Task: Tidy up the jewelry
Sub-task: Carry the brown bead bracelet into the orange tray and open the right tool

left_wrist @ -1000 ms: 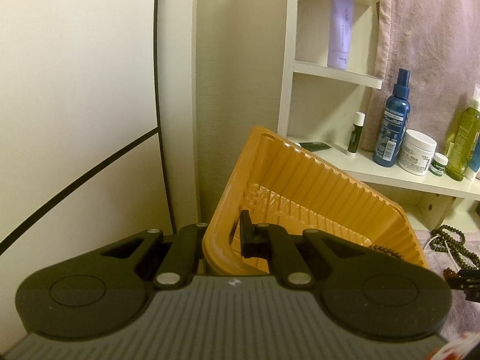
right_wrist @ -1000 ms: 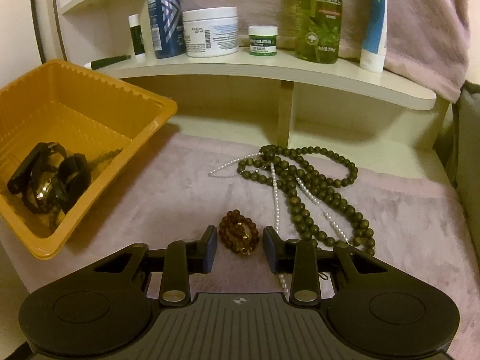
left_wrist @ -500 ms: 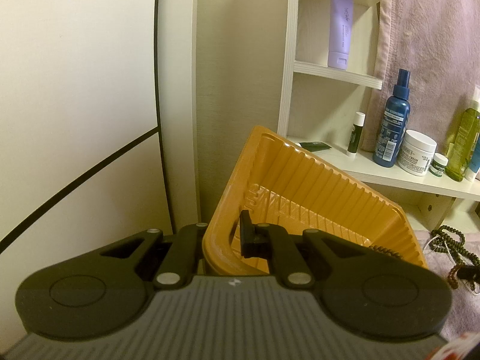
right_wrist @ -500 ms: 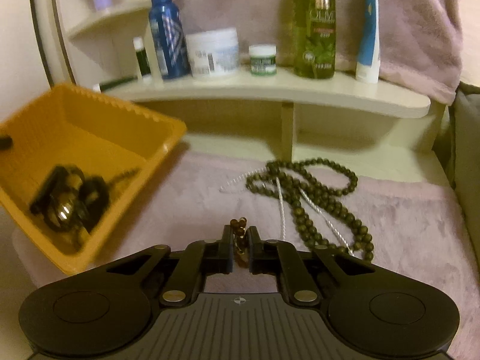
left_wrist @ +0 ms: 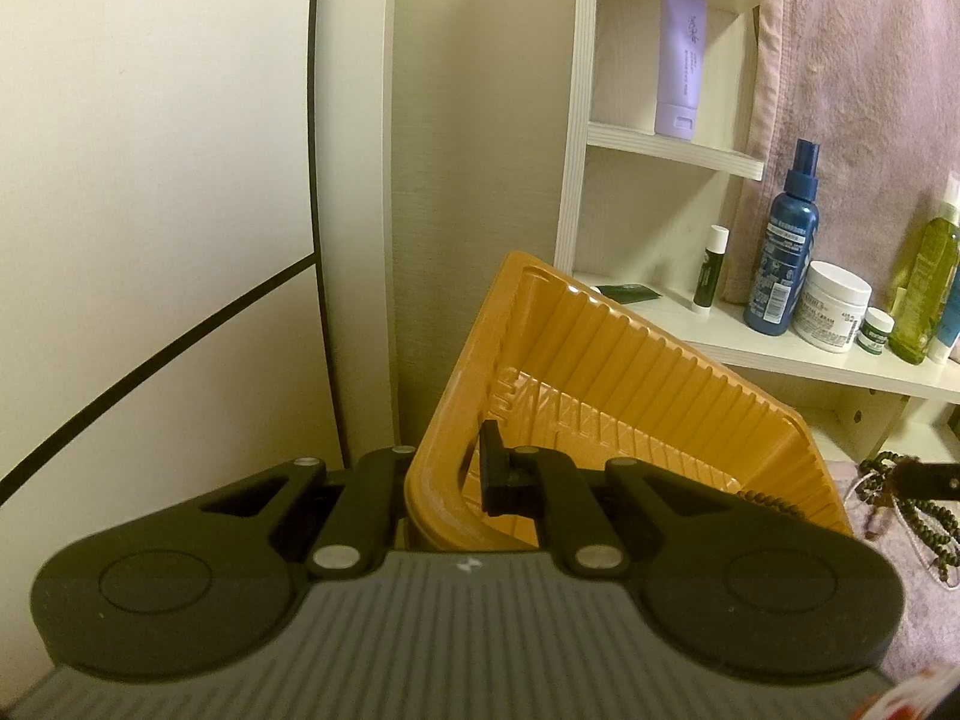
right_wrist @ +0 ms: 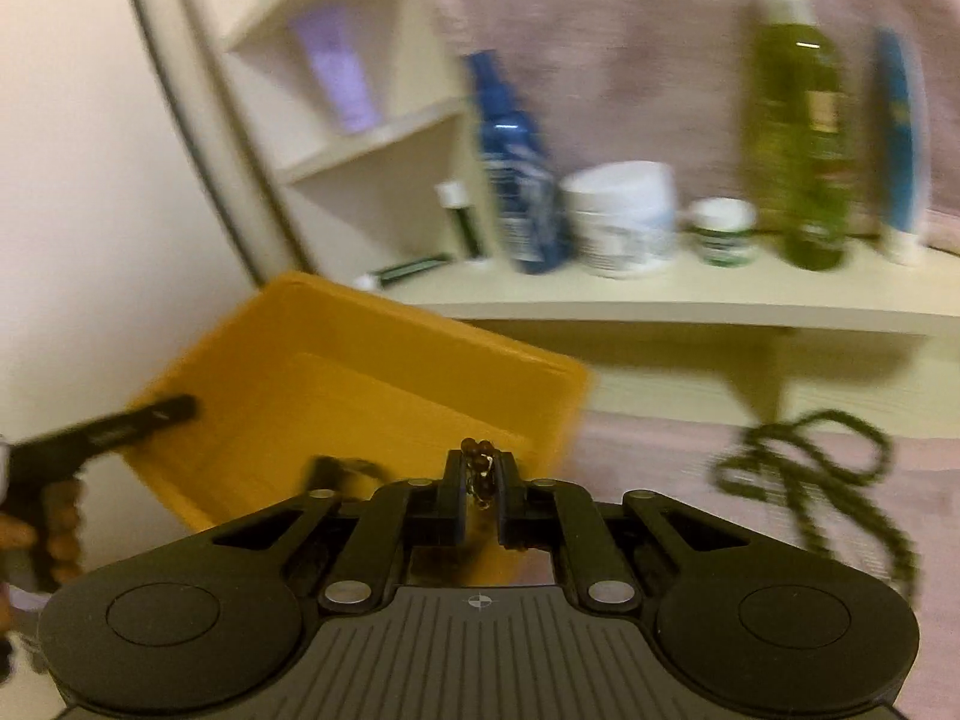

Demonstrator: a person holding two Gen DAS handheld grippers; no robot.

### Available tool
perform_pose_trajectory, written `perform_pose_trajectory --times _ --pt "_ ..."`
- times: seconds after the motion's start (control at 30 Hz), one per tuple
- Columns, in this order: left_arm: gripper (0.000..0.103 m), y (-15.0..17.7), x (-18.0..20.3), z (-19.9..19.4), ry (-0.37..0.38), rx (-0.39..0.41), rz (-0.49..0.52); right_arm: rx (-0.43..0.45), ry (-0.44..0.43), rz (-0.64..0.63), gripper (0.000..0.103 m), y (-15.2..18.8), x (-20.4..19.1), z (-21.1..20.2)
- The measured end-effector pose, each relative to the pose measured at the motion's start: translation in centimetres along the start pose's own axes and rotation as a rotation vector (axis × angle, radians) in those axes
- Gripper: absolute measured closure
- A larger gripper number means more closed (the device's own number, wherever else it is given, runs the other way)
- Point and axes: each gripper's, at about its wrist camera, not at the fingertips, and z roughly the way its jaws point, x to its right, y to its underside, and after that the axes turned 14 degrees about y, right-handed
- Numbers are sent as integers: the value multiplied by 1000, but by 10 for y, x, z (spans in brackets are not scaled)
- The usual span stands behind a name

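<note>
Right now the brown bead bracelet (right_wrist: 478,471) sits pinched between the pads of the right gripper (right_wrist: 480,489), a few glossy round beads poking up above the fingertips, held in the air just in front of the near wall of the orange tray (right_wrist: 372,384). That tray is thin ribbed plastic with a rolled rim, and it stands tilted, one corner lifted; the left gripper (left_wrist: 447,480) is clamped tight on its rim, one finger inside the tray and the other outside. From the right wrist view the black left gripper reaches in from the left edge, with the person's fingers (right_wrist: 60,534) wrapped around its handle.

Just to the right of the tray, a long string of dark green beads (right_wrist: 822,480) lies looped on the soft mauve cloth (right_wrist: 660,450) covering the surface. Behind it all, a cream shelf (right_wrist: 660,294) carries a blue spray bottle (right_wrist: 516,180), a white jar (right_wrist: 621,219), a small green-labelled pot (right_wrist: 720,231) and a tall olive-green bottle (right_wrist: 798,138). The right wrist view is blurred.
</note>
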Motion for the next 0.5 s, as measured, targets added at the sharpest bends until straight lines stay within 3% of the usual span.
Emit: perform_pose_trajectory --times 0.27,0.5 --pt "96 0 -1 0 6 -1 -4 -21 -161 -65 94 0 -66 23" --pt "96 0 -2 0 8 -2 -9 -67 -187 -125 94 8 -95 48"
